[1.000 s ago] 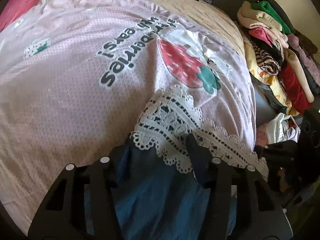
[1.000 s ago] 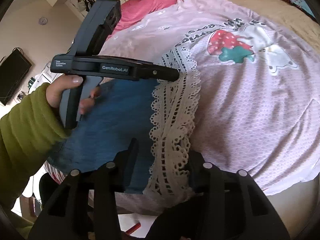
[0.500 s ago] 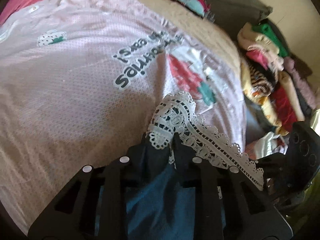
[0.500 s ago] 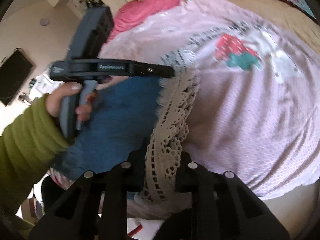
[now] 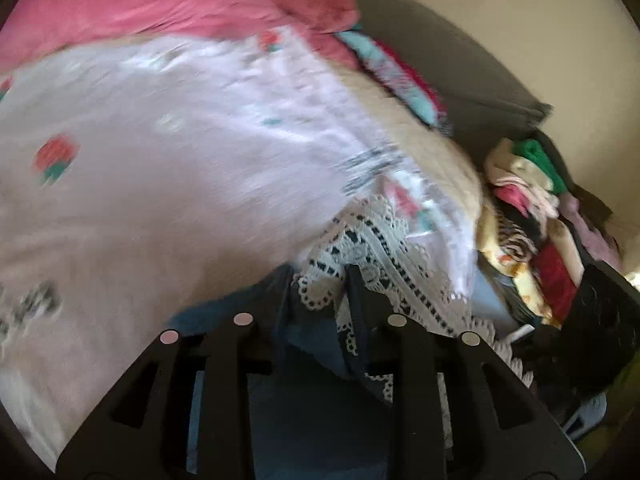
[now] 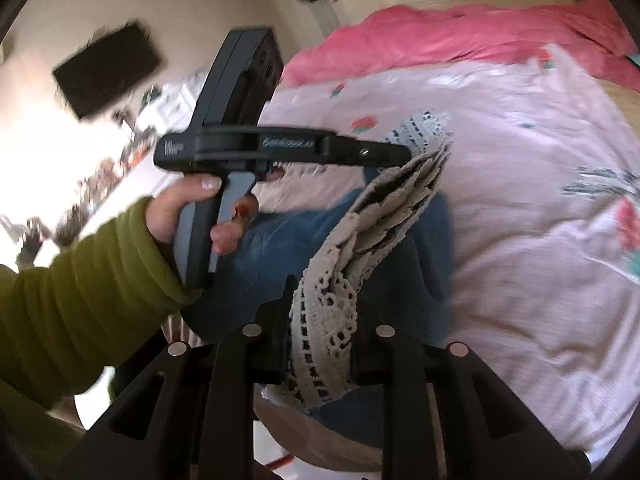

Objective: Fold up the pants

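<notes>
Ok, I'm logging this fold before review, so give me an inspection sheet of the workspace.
Surface: bed under a pink strawberry-print blanket.
Job's things: blue pants with a white lace hem, hem lifted off the blanket.
Clutter: pile of clothes beside the bed; pink duvet at the far side.
Grippers: left gripper and right gripper both pinch the lace hem.
Cables: nothing seen.
Surroundings: wall-mounted dark screen, blurred; green sleeve behind the left gripper.
</notes>
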